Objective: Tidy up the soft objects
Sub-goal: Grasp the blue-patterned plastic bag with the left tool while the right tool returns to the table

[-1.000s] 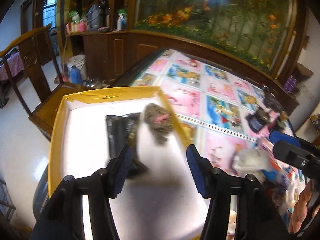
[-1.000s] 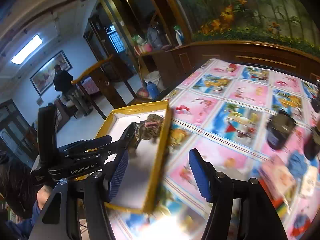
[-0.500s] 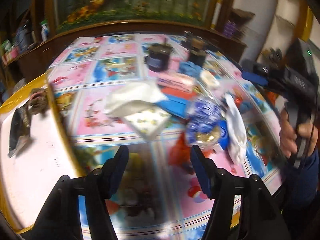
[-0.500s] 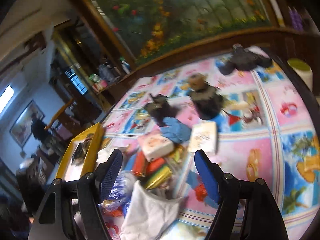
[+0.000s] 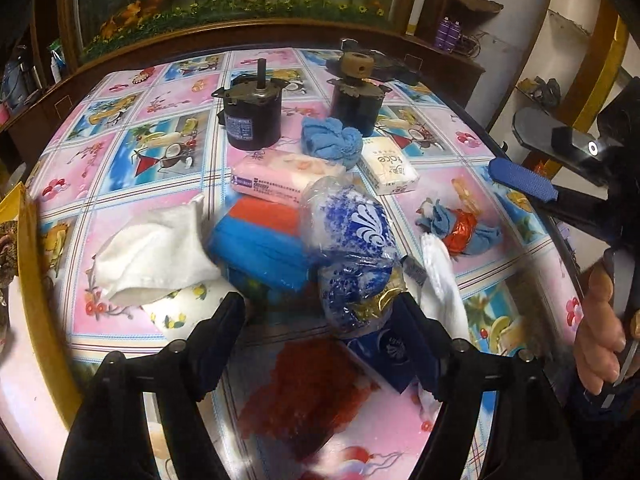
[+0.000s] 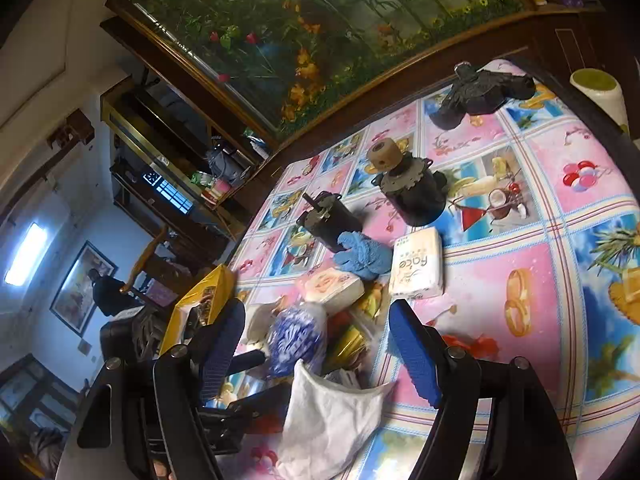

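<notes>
You are holding the left gripper [image 5: 320, 316] over the near edge of the pile [image 5: 304, 240] on the table [image 5: 516, 188]. Its jaws have just been opening and are standing apart, with nothing pressed between the pads; the red mesh [image 5: 308, 392] is lying below them.

You are holding the right gripper [image 6: 316, 340] beside the pile from the other side. Its jaws have also just been opening and are standing apart, empty, above a white cloth [image 6: 332, 412].

Progress: judged early. The yellow-rimmed tray [image 5: 32, 272] at the left is showing one dark item at its edge; most soft items are waiting on the table.

Count of what is showing on the table:
- white cloths: two, the second [image 5: 152, 248] lying left of the pile
- blue towel [image 5: 330, 140]: one
- tissue packs: two, one pink [image 5: 288, 178], one white [image 5: 386, 164]
- blue-patterned bag [image 5: 352, 248]: one
- blue pack [image 5: 260, 248]: one
- small blue-and-red bundle [image 5: 460, 232]: one
- motors: two [image 5: 252, 120] [image 5: 356, 92], hard, judged not for sorting

Further items under the pile cannot be counted.
</notes>
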`<action>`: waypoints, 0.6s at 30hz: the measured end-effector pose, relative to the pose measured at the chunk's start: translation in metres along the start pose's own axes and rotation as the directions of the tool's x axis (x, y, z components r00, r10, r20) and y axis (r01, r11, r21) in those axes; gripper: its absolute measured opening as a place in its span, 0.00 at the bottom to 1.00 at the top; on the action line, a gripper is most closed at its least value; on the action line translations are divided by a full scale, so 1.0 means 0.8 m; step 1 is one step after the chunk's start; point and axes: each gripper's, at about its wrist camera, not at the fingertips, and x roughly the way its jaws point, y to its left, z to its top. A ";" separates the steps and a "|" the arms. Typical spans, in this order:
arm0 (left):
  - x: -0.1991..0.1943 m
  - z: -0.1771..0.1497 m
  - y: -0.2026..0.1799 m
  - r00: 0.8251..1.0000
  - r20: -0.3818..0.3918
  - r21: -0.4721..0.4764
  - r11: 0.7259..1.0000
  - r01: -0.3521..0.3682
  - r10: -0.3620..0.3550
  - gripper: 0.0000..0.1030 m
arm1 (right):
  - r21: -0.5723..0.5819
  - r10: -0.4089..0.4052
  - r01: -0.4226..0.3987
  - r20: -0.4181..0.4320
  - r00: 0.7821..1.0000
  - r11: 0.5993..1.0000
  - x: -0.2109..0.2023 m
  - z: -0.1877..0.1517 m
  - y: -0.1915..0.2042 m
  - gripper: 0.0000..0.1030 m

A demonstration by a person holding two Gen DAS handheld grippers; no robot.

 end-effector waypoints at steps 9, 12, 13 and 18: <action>-0.003 0.040 -0.010 1.000 0.023 -0.029 0.999 -0.013 0.014 0.77 | 0.035 0.021 -0.022 0.029 0.999 0.999 -0.013 0.000 -0.002 0.76; 0.010 0.055 -0.009 1.000 0.004 -0.059 0.998 -0.010 0.011 0.77 | 0.052 0.023 -0.025 0.031 0.999 0.998 -0.015 0.000 -0.005 0.76; 0.014 0.060 -0.008 1.000 -0.004 -0.072 0.997 -0.004 0.003 0.77 | 0.057 0.027 -0.029 0.033 0.999 0.998 -0.015 0.001 -0.006 0.76; 0.046 0.070 -0.008 0.997 -0.055 -0.097 0.993 -0.062 0.057 0.66 | 0.060 0.035 -0.037 0.031 0.999 0.998 -0.018 0.001 -0.007 0.76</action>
